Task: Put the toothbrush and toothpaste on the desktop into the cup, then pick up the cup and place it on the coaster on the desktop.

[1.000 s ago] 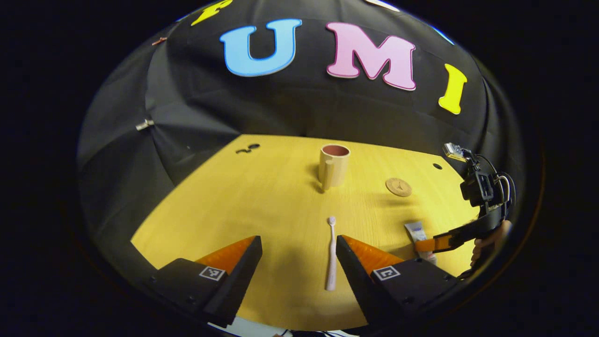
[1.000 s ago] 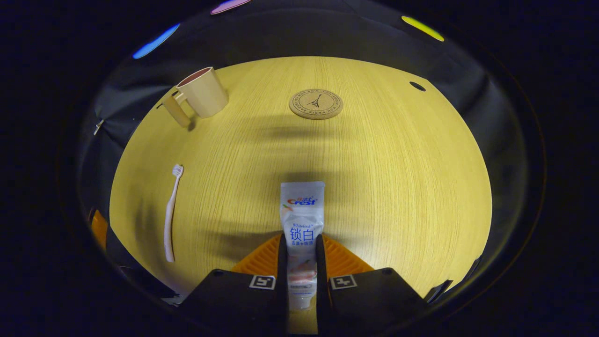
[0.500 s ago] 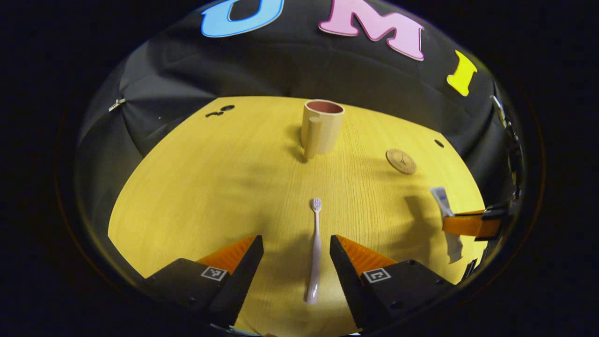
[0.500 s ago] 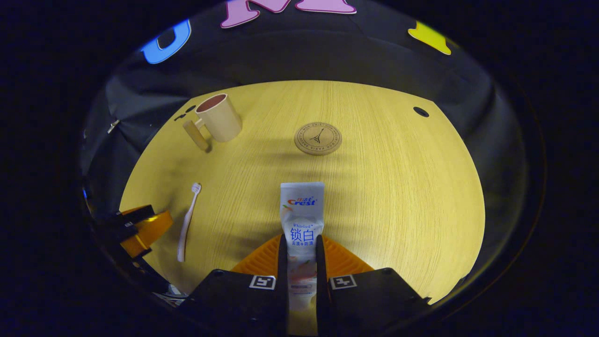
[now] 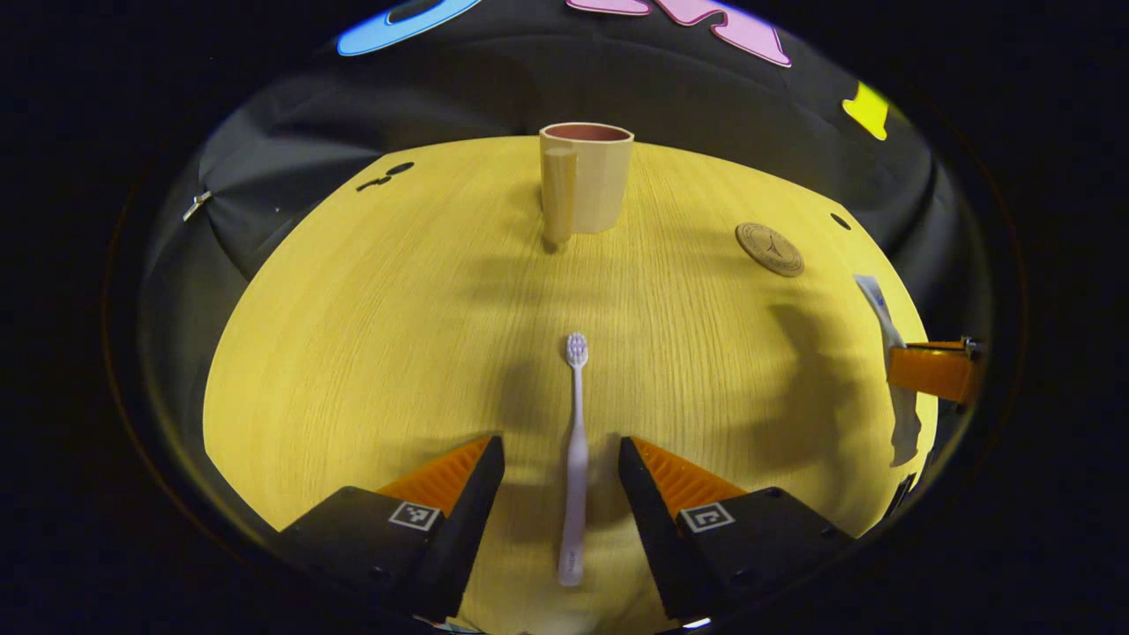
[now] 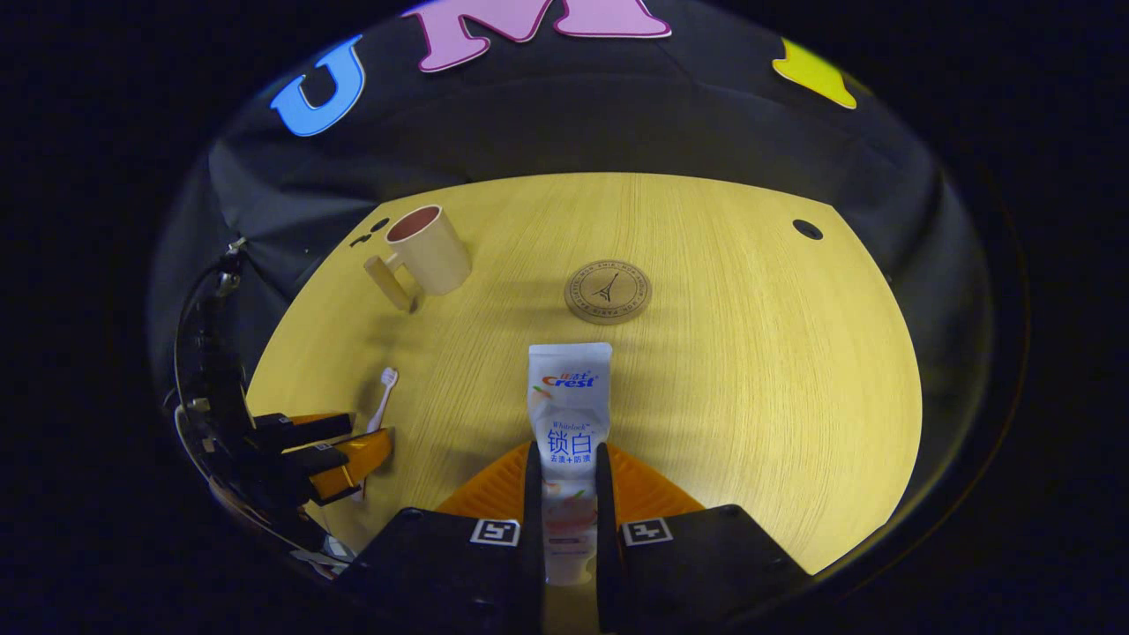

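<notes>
The left tongs (image 5: 561, 459) stood open astride the toothbrush (image 5: 574, 450) lying on the counter (image 5: 370, 317), with the cup (image 5: 586, 176) upright beyond and the coaster (image 5: 769, 249) off to the right.

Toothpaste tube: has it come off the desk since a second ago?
Yes. The right gripper, shut on the toothpaste tube, has lifted it: in the left gripper view it hangs above its shadow on the desk, nearer the coaster.

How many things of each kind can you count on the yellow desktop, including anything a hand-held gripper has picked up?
Cup: 1
Toothbrush: 1
Toothpaste tube: 1
Coaster: 1
Total: 4
</notes>
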The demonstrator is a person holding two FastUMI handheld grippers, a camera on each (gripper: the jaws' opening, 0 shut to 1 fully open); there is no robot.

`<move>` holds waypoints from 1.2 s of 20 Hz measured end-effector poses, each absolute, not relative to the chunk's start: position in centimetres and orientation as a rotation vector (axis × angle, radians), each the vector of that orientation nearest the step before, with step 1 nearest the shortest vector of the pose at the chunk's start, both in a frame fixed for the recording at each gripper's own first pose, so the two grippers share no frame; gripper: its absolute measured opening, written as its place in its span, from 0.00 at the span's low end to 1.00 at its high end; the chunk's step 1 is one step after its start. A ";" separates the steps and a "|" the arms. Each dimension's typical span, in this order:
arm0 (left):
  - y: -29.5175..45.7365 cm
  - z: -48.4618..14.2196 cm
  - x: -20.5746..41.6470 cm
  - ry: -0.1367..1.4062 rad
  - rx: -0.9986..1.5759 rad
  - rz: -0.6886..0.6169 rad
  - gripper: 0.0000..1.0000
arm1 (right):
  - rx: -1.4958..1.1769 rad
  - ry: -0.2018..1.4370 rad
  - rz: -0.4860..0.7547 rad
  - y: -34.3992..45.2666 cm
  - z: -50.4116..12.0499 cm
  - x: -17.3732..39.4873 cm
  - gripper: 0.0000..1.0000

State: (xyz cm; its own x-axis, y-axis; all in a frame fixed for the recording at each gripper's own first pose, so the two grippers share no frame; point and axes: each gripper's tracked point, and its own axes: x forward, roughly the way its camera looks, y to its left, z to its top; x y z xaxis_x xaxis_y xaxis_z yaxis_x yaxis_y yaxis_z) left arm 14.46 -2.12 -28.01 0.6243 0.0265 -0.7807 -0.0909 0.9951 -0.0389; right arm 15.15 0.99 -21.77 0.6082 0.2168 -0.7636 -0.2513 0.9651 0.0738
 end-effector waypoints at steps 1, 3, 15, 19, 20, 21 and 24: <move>-2.0 -28.0 14.4 0.898 -0.065 0.054 0.80 | -0.041 0.867 0.265 1.0 -21.5 15.3 0.27; -1.9 -28.0 14.7 0.900 -0.042 0.025 0.69 | -0.042 0.853 0.257 1.1 -20.8 15.5 0.27; -2.2 -27.6 14.8 0.903 -0.045 -0.064 0.07 | -0.042 0.666 0.240 6.1 -14.1 20.7 0.27; -0.9 -25.6 14.0 0.821 -0.134 -0.049 0.06 | -0.039 0.554 0.273 9.7 -10.5 24.3 0.27; -0.5 -24.6 14.0 0.791 -0.142 -0.047 0.07 | -0.046 0.526 0.284 10.6 -9.6 25.1 0.27; -0.1 -23.7 14.0 0.757 -0.147 -0.050 0.07 | -0.048 0.498 0.295 11.6 -8.9 25.9 0.27; 0.8 -20.4 14.1 0.664 -0.205 -0.059 0.06 | -0.025 0.431 0.318 14.4 -7.0 28.3 0.26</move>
